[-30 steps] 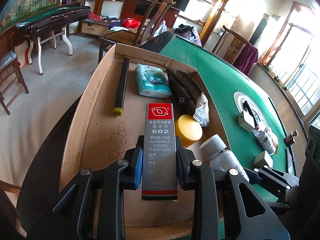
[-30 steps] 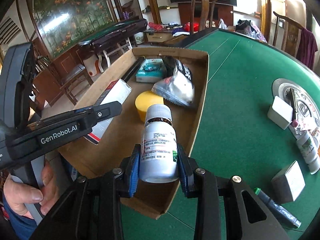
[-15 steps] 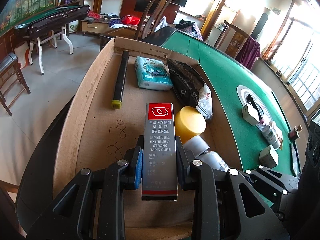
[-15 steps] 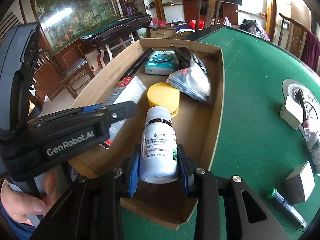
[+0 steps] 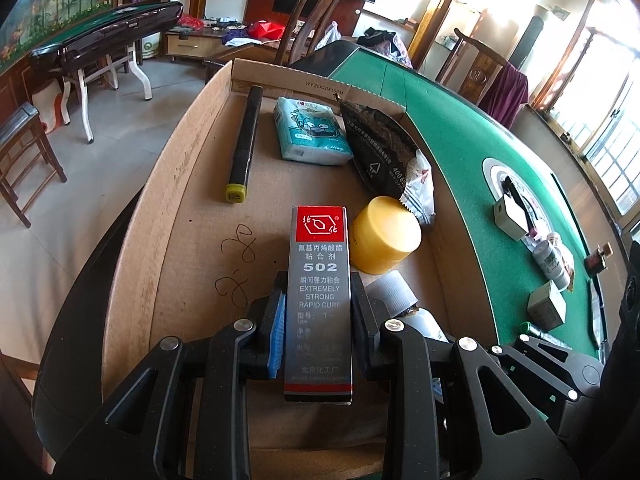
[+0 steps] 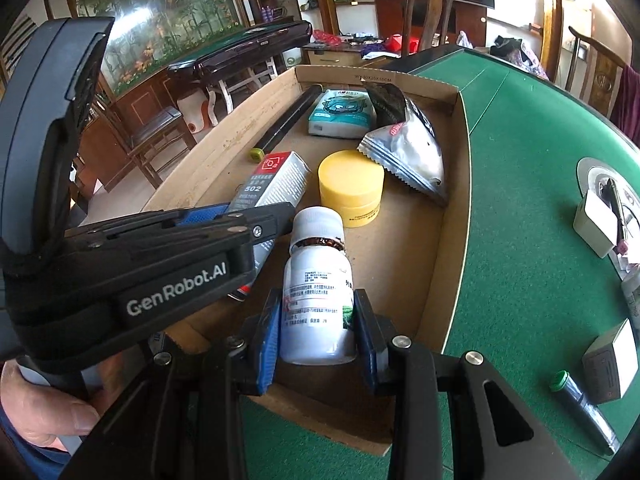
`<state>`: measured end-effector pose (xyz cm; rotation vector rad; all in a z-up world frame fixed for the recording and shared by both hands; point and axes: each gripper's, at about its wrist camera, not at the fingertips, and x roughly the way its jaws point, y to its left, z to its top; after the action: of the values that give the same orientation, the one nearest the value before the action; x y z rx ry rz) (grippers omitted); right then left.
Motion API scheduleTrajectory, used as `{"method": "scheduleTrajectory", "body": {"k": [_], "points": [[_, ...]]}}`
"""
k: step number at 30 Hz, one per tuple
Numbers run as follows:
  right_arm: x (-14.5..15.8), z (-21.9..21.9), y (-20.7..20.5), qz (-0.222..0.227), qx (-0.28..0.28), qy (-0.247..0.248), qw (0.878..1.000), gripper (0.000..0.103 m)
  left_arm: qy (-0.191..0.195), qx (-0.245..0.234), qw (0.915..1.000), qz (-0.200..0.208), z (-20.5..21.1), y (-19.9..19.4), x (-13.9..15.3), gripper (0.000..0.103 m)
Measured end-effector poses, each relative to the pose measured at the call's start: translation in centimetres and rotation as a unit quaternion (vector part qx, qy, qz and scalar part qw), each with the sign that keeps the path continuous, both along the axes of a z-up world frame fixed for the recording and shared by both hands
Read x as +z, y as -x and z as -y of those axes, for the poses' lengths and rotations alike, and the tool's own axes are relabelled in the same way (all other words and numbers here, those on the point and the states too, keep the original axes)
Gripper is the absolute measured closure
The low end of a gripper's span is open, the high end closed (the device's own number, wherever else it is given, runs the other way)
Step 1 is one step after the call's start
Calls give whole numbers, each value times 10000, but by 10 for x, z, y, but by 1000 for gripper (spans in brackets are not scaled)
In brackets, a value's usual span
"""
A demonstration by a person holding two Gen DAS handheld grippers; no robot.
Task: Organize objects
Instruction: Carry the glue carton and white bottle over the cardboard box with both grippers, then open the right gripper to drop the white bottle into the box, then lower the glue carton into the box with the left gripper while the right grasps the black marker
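Observation:
My left gripper (image 5: 319, 330) is shut on a grey 502 glue box (image 5: 319, 280) with a red top, held low inside the cardboard box (image 5: 160, 216). My right gripper (image 6: 316, 320) is shut on a white pill bottle (image 6: 316, 284), also low inside the cardboard box (image 6: 444, 240), just right of the left gripper. The glue box (image 6: 272, 180) also shows in the right wrist view. The bottle's cap (image 5: 390, 294) shows in the left wrist view beside the glue box.
In the box lie a yellow jar (image 5: 384, 240), a black marker (image 5: 244, 144), a tissue pack (image 5: 310, 130) and snack bags (image 5: 384, 152). On the green table (image 6: 540, 200) sit small boxes (image 6: 612, 364), a green-capped tube (image 6: 580, 408) and bottles (image 5: 554, 260).
Both grippers have moved forward and down into the cardboard box with their objects still held. The pill bottle is now close beside the glue box and yellow jar.

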<state>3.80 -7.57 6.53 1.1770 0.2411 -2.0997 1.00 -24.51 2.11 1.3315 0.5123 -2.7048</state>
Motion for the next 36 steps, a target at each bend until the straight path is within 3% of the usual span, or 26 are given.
{"method": "scheduleTrajectory", "body": {"k": [9,21,29,36], "points": [[12,-8,-11,-87,25,161,9998,69,-14,47,10000,56,0,-3,6,76],[30,-53,-15,-8,-159,702,9974,69,324,18,9995,-32,-19,-9,21,76],[36,-102,-12,38,-391,1029,9939,69,653,-167,9976,-165,-49,-13,36,76],[40,-186,8,17,-1074,1295,9857,69,773,-413,9958,-251,-73,-16,43,76]]}}
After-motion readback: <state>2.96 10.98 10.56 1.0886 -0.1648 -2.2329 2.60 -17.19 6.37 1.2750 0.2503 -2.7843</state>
